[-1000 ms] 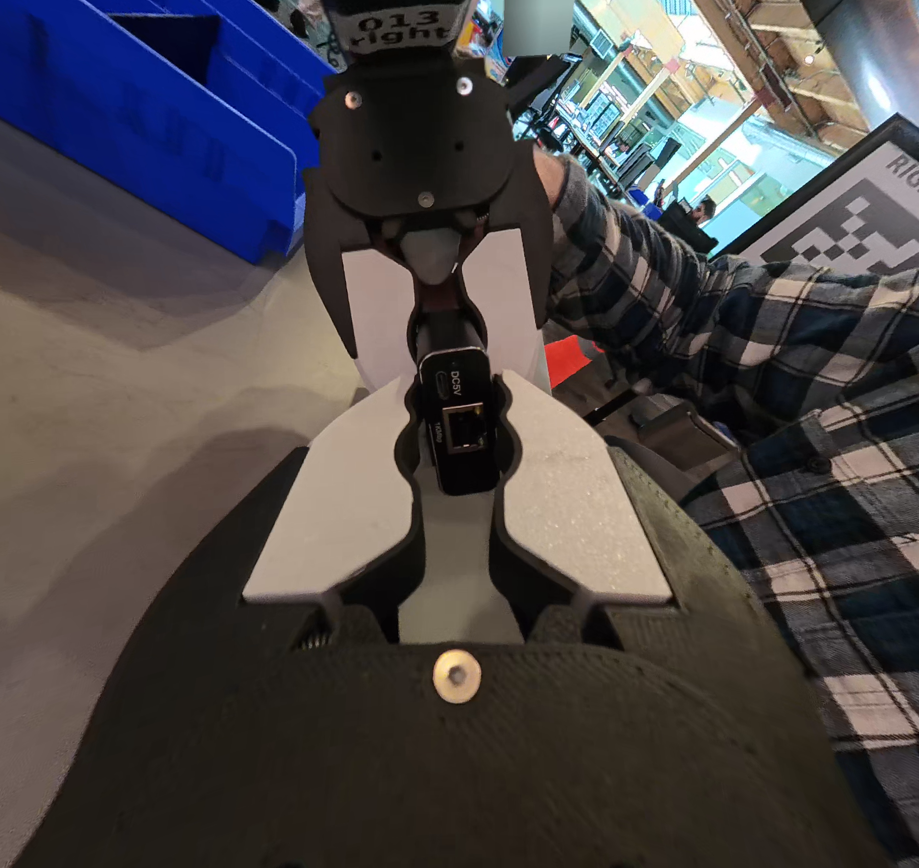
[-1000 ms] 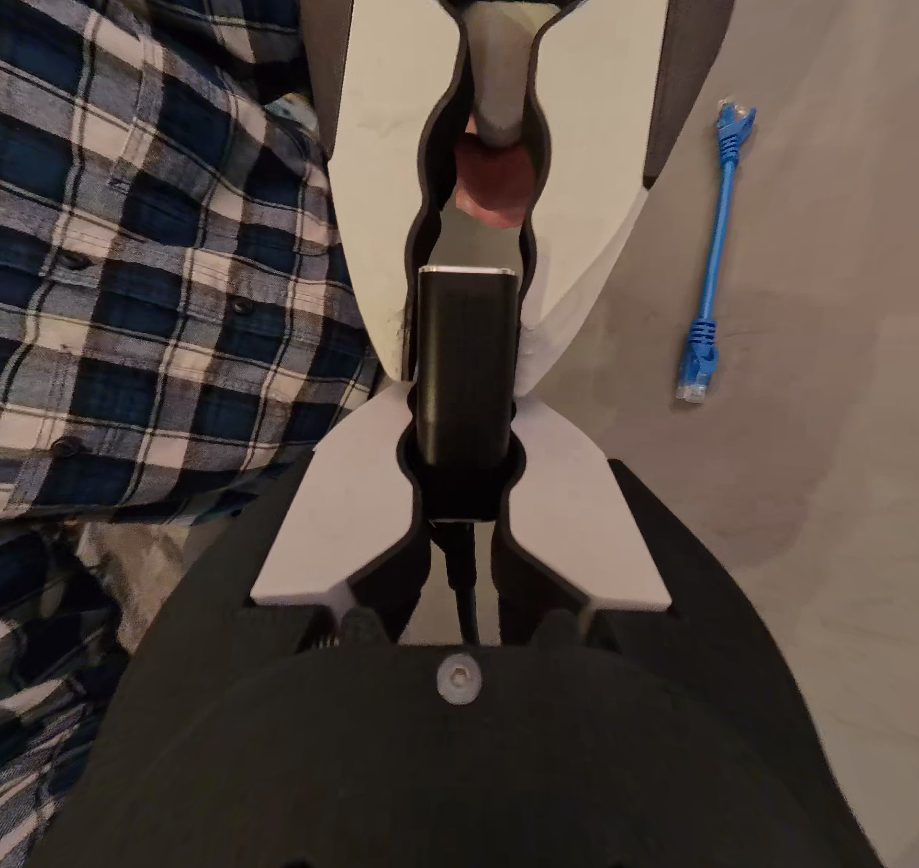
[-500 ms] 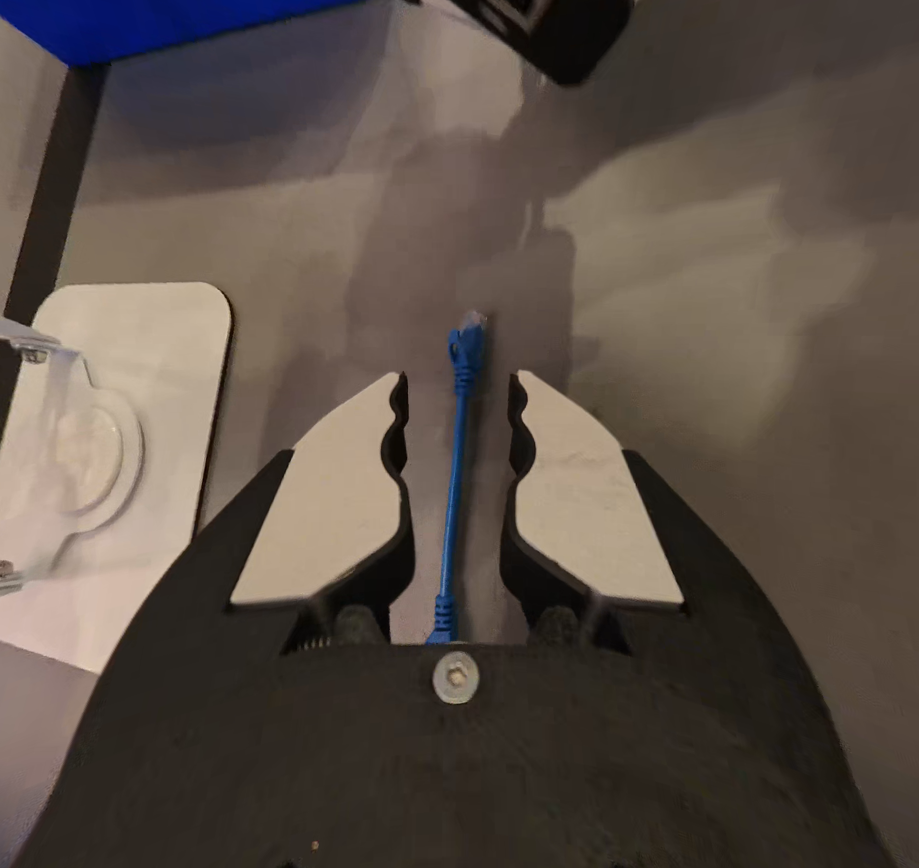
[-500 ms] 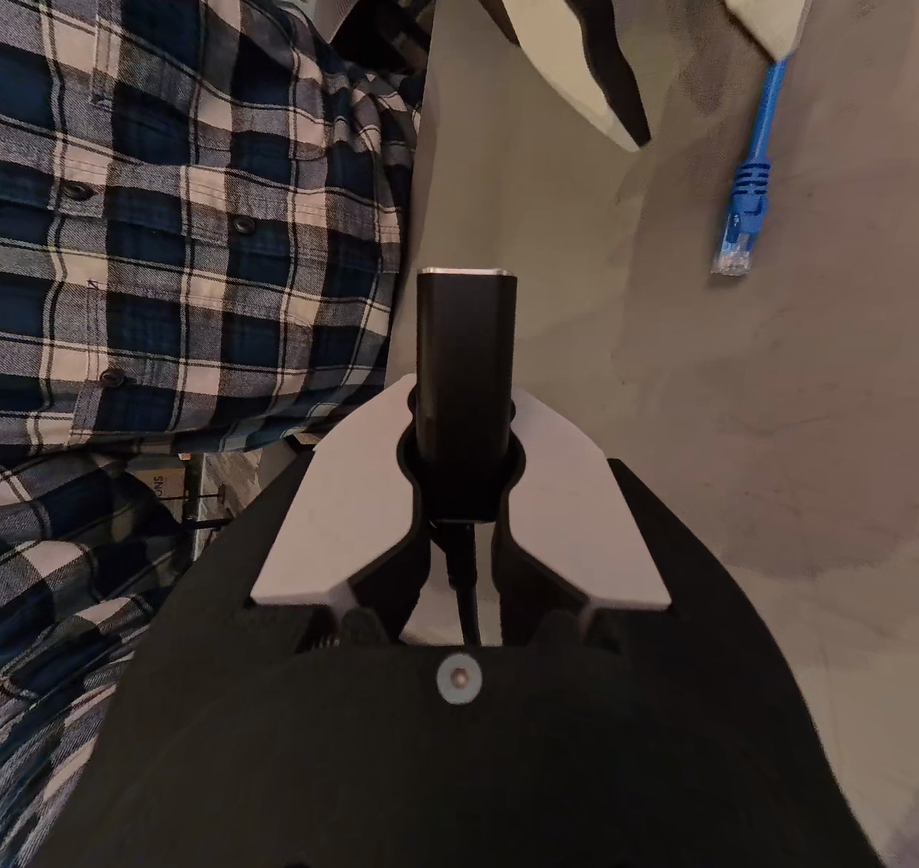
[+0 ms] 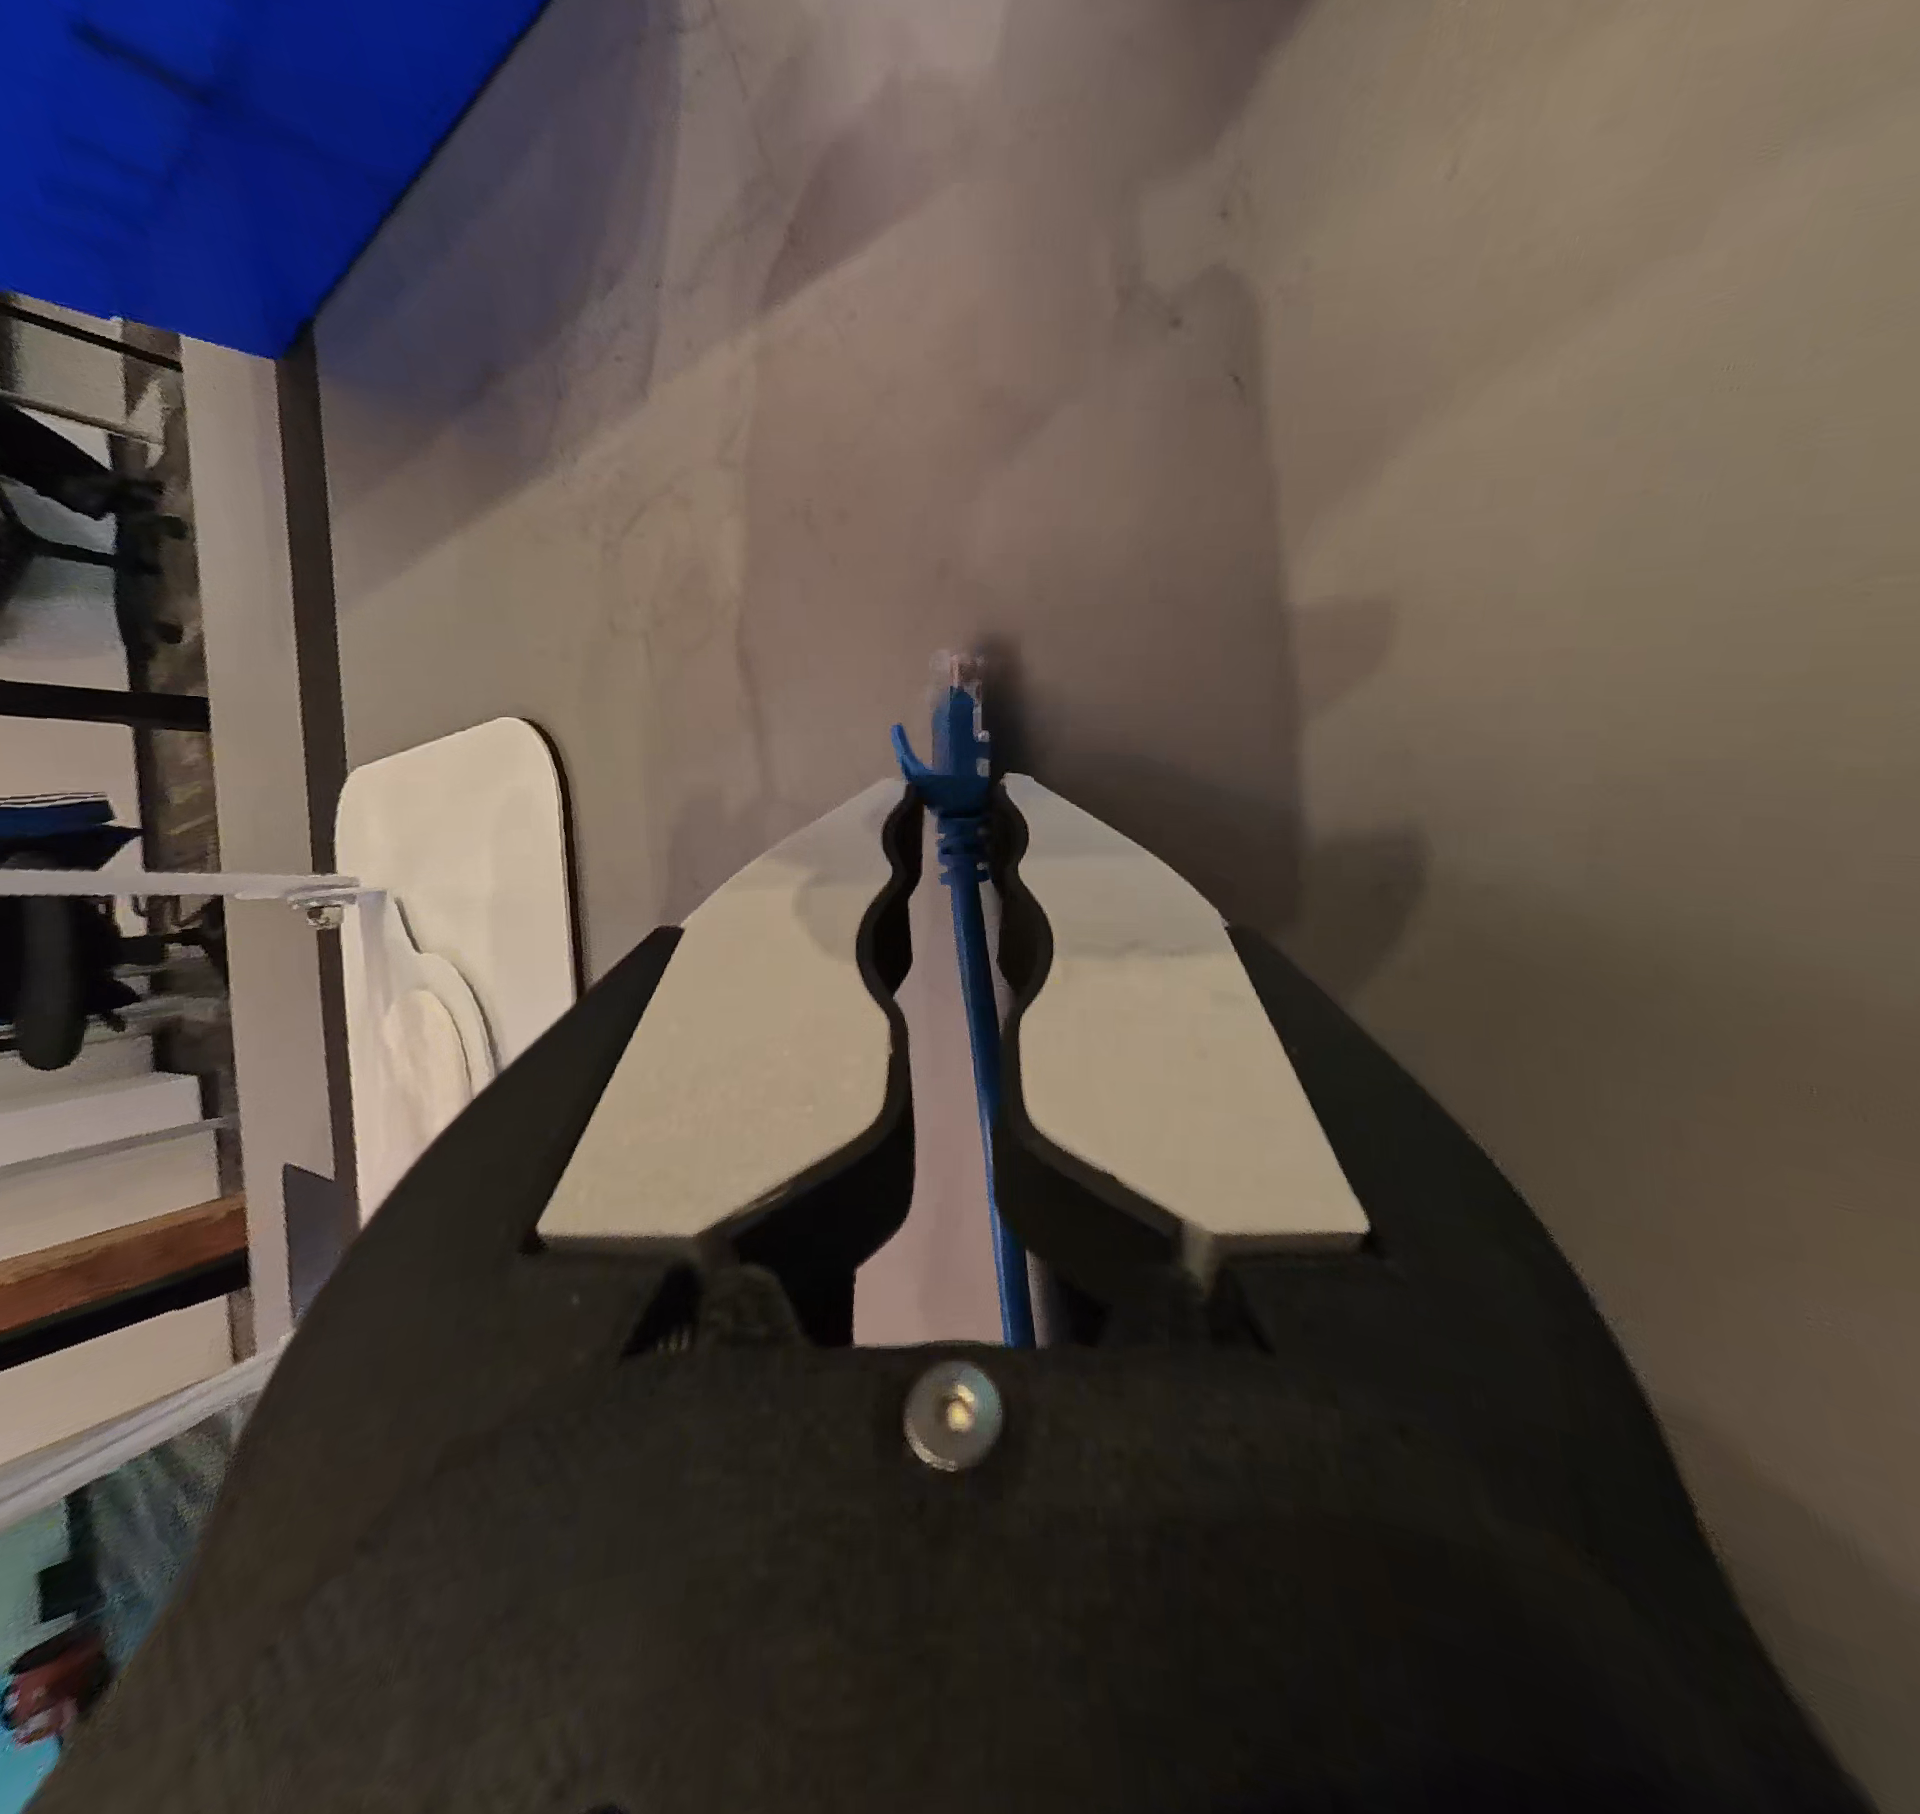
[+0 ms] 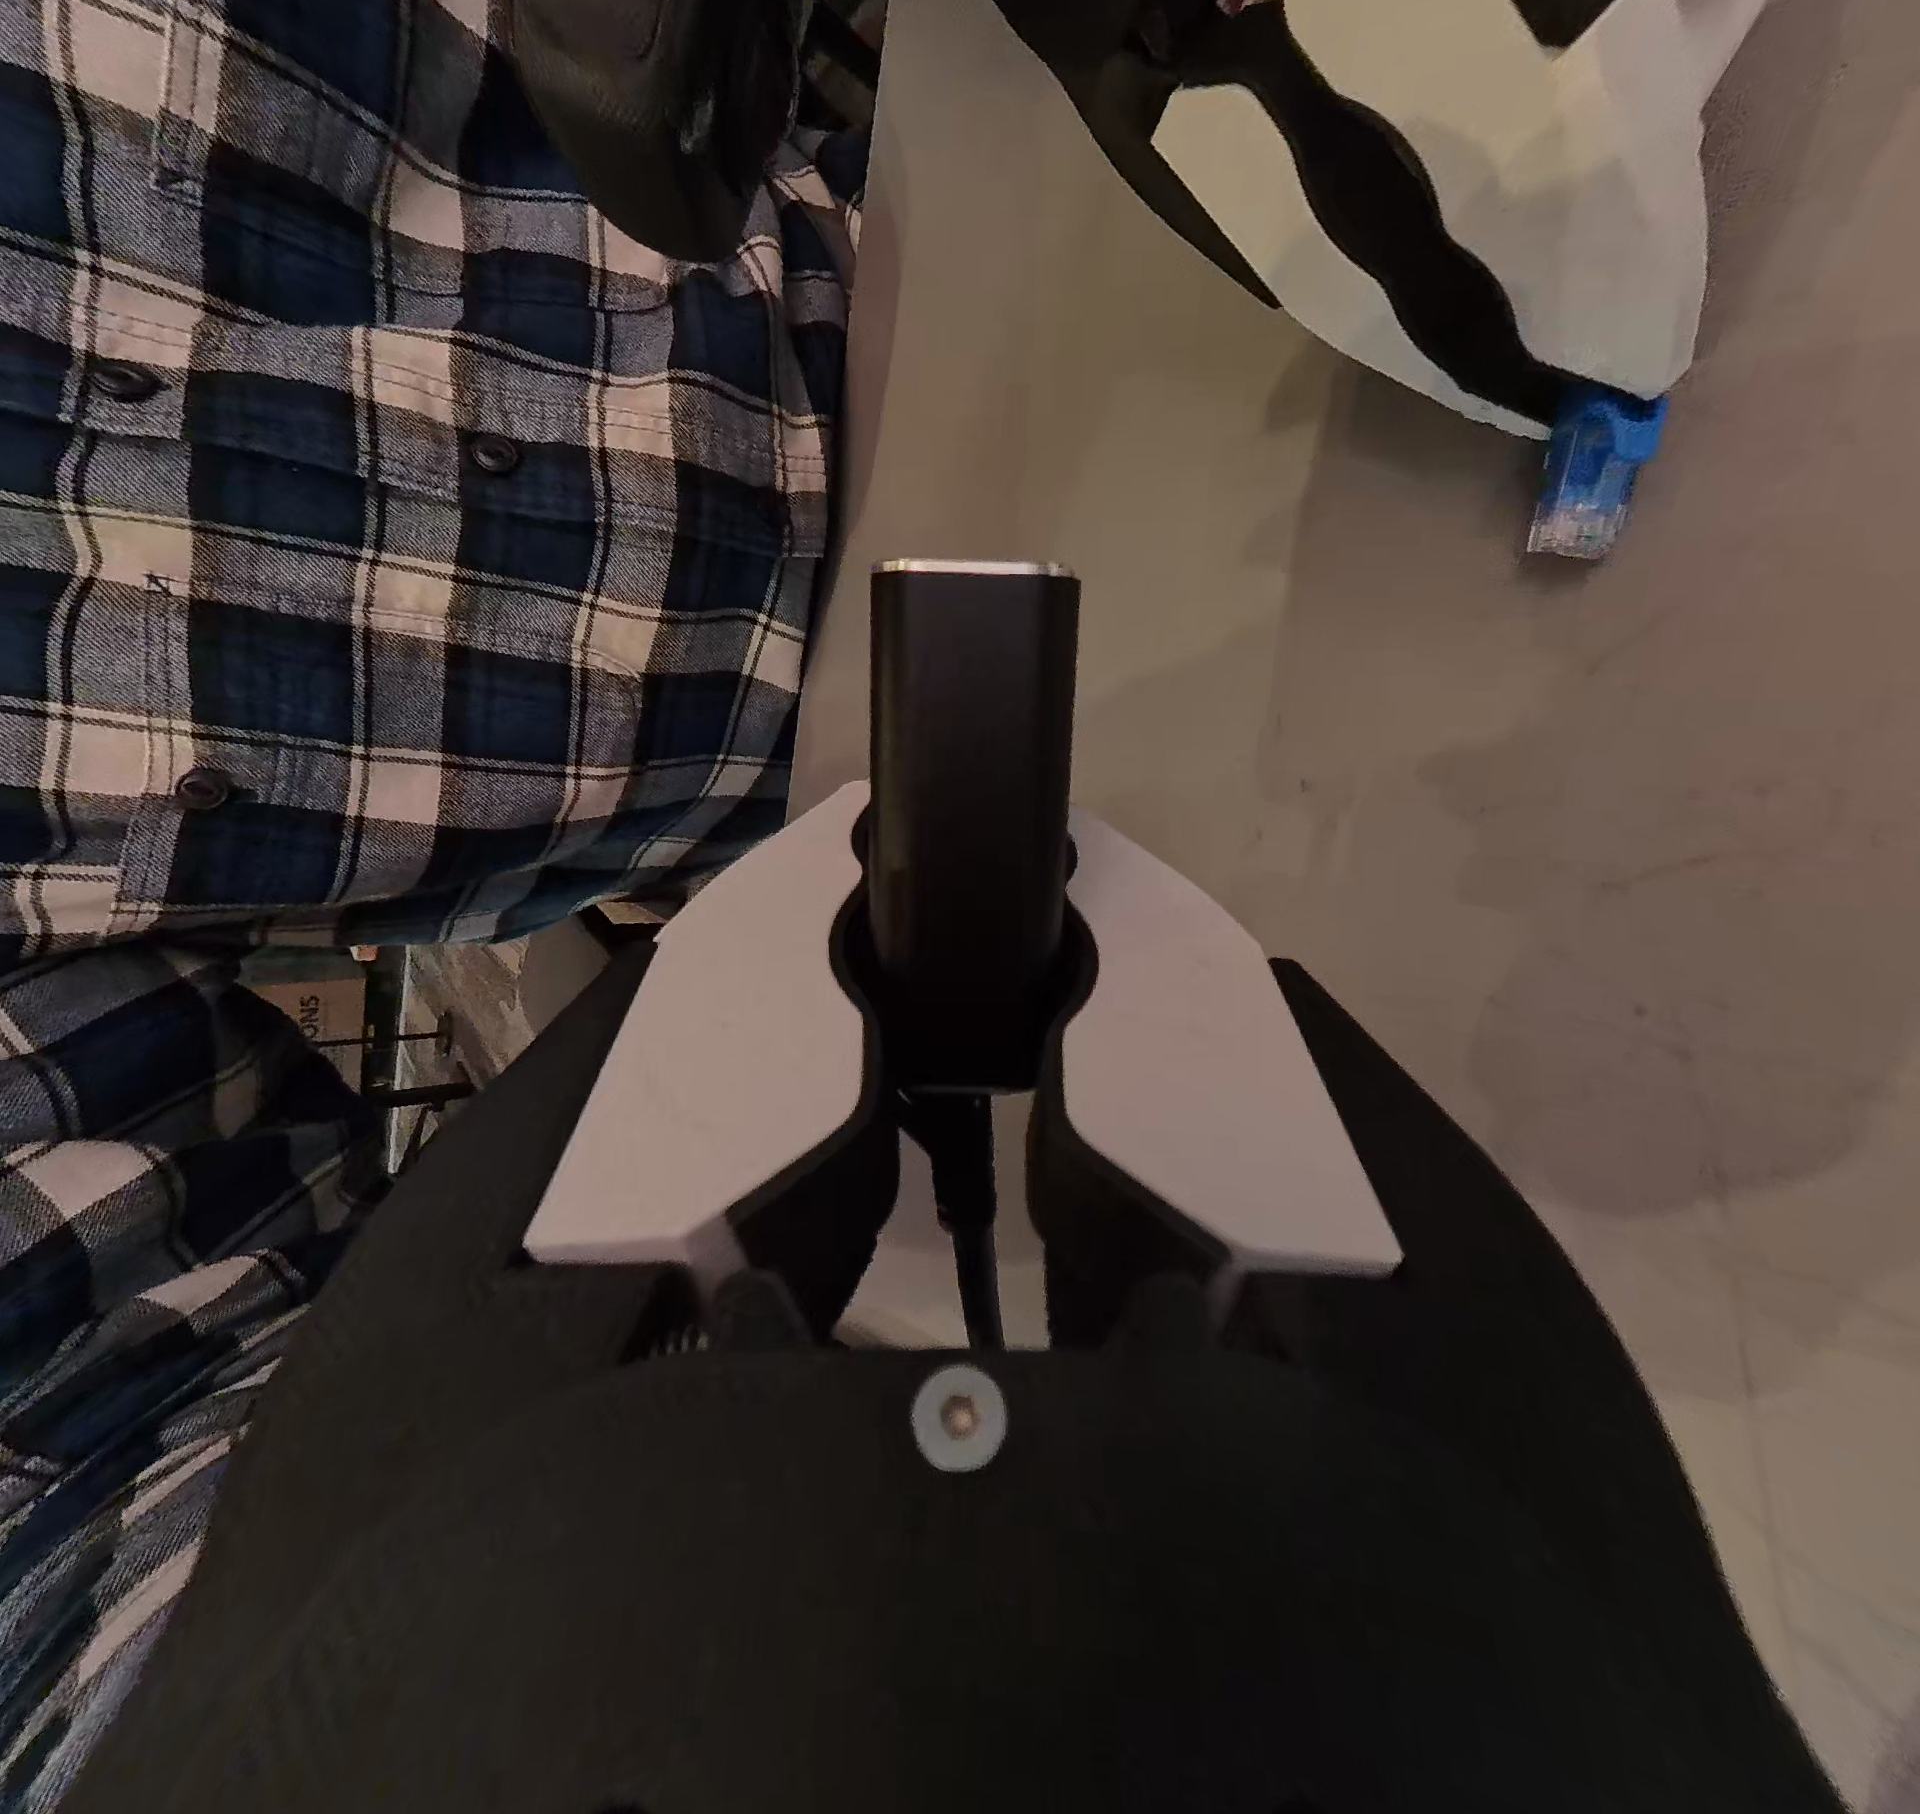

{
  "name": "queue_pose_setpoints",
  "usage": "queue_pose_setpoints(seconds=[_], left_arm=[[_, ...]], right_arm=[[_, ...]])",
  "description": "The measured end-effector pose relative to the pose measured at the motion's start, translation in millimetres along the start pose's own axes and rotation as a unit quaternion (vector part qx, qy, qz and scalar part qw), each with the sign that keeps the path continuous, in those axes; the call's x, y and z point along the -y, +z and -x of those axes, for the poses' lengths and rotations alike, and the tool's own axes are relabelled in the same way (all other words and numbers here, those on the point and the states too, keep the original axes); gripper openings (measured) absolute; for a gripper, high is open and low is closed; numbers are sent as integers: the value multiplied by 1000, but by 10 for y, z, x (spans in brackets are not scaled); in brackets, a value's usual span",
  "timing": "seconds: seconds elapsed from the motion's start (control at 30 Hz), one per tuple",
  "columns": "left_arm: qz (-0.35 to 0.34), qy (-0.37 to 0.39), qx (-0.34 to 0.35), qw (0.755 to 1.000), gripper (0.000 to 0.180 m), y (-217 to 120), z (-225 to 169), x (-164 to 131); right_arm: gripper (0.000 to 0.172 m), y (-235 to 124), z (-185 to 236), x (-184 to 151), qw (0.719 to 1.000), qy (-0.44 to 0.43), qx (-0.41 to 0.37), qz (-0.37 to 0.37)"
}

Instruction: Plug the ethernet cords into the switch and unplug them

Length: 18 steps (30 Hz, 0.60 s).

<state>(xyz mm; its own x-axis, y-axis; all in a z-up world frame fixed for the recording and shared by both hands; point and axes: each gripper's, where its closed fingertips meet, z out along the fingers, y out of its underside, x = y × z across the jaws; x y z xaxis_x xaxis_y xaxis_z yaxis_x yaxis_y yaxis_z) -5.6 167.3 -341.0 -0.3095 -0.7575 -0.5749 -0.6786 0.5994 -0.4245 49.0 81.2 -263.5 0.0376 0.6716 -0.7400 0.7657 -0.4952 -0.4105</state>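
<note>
My left gripper (image 5: 961,790) is shut on a short blue ethernet cord (image 5: 977,985) just behind its plug. The clear-tipped plug (image 5: 961,710) sticks out past the fingertips, close over the grey table (image 5: 1507,414). The cord runs back between the fingers. My right gripper (image 6: 966,834) is shut on the black switch box (image 6: 971,715), which points forward with its silver-rimmed end away from me; a black lead leaves its rear. In the right wrist view the left gripper (image 6: 1548,393) is at the top right, with the blue plug (image 6: 1590,481) poking out of its tips.
A blue bin (image 5: 208,81) stands at the far left of the table. A white plate with a clear acrylic stand (image 5: 457,891) lies left of my left gripper. A person's plaid shirt (image 6: 364,414) fills the left of the right wrist view. Some 12 centimetres of space lies between my two pairs of fingers.
My left gripper came away from the switch's front end, swung down over the blue cord on the table, opened around it and closed on it behind the plug. The right gripper kept hold of the switch.
</note>
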Motion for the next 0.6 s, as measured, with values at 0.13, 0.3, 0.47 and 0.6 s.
queue_pose_setpoints(seconds=[0.13, 0.3, 0.47, 0.6], left_arm=[[2, 11, 13, 1000, 10, 29, 27, 4], [6, 71, 79, 994, 9, -33, 148, 19], [-20, 123, 192, 973, 9, -480, 559, 310], [-27, 181, 263, 947, 8, -805, 745, 573]], right_arm=[[27, -4, -9, -7, 1000, 0, 2, -2], [27, -22, 12, -21, 1000, 5, 18, -10], [27, -37, 27, -15, 998, 16, 52, -21], [27, -51, 94, 58, 995, 18, 90, -30]])
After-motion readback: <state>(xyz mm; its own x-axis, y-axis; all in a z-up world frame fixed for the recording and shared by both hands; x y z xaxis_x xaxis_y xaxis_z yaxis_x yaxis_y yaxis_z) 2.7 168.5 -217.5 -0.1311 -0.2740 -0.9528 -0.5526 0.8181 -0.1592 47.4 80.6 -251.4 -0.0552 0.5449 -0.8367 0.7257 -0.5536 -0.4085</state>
